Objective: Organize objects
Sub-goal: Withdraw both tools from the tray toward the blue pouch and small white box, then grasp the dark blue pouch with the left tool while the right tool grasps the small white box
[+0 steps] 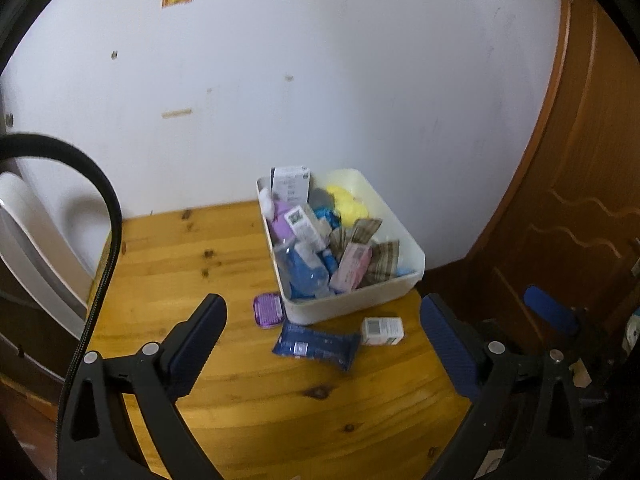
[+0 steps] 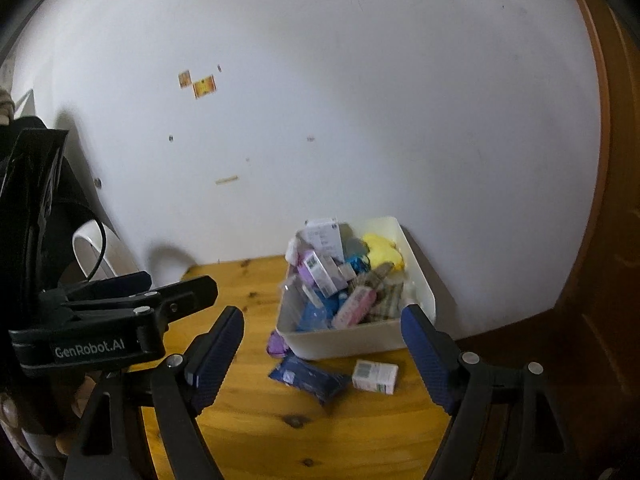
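Observation:
A white bin stands at the table's far right corner, piled with boxes, pouches and a yellow item. In front of it lie a blue pouch, a small white box and a purple case. My left gripper is open and empty, held above the table short of these items. My right gripper is open and empty, also back from them. The left gripper shows at the left of the right wrist view.
The wooden table meets a white wall behind. A brown wooden door stands at the right. A white curved object sits left of the table. A black cable hangs at the left.

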Demonstrator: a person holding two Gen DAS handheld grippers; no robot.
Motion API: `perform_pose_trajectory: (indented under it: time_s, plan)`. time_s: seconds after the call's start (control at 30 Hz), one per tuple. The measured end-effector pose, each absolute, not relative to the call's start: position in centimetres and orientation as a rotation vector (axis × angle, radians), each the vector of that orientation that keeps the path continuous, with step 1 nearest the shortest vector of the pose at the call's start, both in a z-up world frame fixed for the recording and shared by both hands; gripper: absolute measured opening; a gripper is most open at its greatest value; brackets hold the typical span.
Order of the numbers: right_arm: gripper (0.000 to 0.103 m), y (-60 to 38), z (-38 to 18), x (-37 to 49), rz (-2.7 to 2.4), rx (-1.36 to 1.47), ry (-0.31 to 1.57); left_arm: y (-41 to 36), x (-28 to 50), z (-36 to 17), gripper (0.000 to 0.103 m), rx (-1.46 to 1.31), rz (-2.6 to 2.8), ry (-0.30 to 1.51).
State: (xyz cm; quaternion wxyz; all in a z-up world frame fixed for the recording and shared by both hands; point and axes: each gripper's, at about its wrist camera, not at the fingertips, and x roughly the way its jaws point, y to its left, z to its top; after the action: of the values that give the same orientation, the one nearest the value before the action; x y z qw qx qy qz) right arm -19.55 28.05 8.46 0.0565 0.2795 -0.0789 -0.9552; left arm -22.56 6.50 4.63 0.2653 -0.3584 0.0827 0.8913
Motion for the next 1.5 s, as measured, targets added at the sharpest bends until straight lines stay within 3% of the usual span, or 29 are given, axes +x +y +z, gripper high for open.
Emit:
perform_pose_trajectory:
  time_s: [0.27,0.57,0.77,1.1,1.5]
  plan:
    - [0.082,29.9,4.5,-19.3,-2.896,0.992,-0.266,5.0,-23.5,2.4,0.098,-1.035,2.459,0.198]
    - [0.082,31.8,-1.4,-22.0,-2.873,1.221,-0.290,5.1,-25.8,-4.5,0.098,-1.265,2.394,0.279]
    - [0.082,31.6,-5.3,-24.6,-2.836,1.337,-0.302,5.9,-28.4,-10.1,0.098,-1.519,2.237,0.160]
    - [0.082,30.2,-11.0,-30.6,-2.719,1.316,0.106,7.8,-32.5,-16.9,0.098,-1.828,2.169,-0.070]
    - [0.082,30.6,-13.3,-33.2,-2.586,1.313,0.229,9.7,-33.0,-17.8,0.098,-1.906,2.241,-0.185]
